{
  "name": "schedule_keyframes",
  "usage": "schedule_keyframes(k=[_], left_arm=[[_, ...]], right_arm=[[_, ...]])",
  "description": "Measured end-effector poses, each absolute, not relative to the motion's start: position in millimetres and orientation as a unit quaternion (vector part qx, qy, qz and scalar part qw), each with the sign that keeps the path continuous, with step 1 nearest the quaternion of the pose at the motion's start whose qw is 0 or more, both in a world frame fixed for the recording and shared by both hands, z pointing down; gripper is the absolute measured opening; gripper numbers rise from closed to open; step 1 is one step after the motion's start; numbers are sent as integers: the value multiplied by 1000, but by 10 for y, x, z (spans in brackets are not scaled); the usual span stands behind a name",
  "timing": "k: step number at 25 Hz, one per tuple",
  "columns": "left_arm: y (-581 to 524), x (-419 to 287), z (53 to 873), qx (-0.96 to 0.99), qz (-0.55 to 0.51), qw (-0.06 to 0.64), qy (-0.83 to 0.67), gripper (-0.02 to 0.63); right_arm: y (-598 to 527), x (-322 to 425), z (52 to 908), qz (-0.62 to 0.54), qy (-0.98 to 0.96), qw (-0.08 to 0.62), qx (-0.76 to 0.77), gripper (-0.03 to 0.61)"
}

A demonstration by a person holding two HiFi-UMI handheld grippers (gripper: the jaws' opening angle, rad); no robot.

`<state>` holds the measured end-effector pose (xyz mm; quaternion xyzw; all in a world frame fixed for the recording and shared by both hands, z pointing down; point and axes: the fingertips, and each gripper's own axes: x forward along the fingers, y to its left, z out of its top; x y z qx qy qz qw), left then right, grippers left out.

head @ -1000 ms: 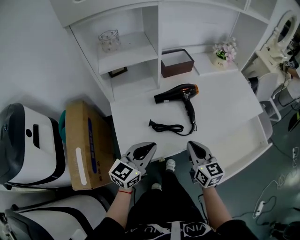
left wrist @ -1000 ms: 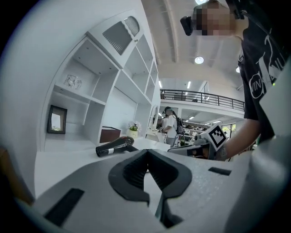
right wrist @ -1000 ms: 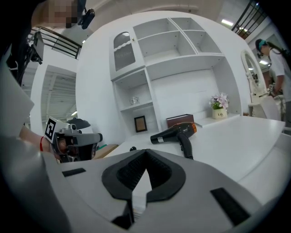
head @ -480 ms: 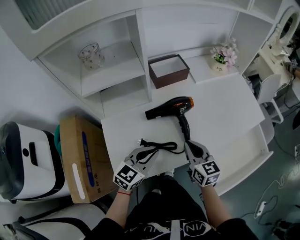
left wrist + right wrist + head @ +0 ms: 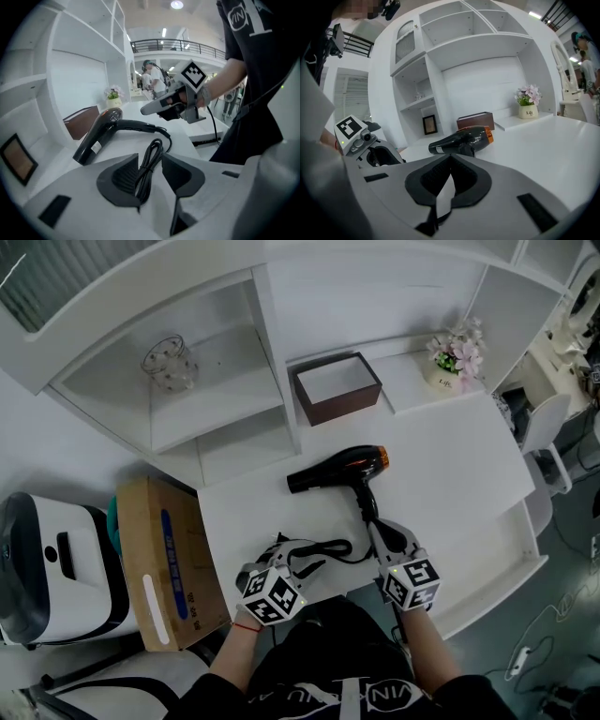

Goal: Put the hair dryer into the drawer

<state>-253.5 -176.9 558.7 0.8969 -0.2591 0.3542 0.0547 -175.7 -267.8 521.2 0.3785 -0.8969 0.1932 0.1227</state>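
Note:
The black hair dryer [image 5: 337, 468] with an orange band lies on the white desk [image 5: 450, 456], nozzle to the left. Its handle points at me, and its cord [image 5: 317, 548] lies bundled near the front edge. My left gripper [image 5: 298, 555] is over that bundle. In the left gripper view its jaws have just been opening, and the cord [image 5: 149, 161] runs loose between the open left gripper [image 5: 150, 158]. My right gripper [image 5: 382, 529] is shut and empty, its tip by the end of the handle. The hair dryer [image 5: 461, 137] lies just ahead of the shut right gripper [image 5: 450, 158].
A pulled-out white drawer [image 5: 497, 545] sits below the desk's front right. A brown box [image 5: 336, 388] and a flower pot [image 5: 457, 360] stand at the back. A glass jar [image 5: 167, 362] is on a shelf. A cardboard box [image 5: 164, 563] stands left of the desk.
Both grippers have moved forward from the desk's front edge towards the dryer. The left one rolled, dropped over the cord bundle and opened. The right stayed shut.

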Motion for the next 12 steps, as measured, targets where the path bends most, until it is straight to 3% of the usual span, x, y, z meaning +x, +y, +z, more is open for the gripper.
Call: schedule_keyframes(k=[5,12], left_arm=[[-1841,-2607,5807,849,489,-2,-203,215],[-1901,-2745,6046,807,575,-3,-139,227]], right_arm=[[-2827,-1745,5248,195,-895,130,379,3],[-2994,-1770,5288,199,-894,139,378,3]])
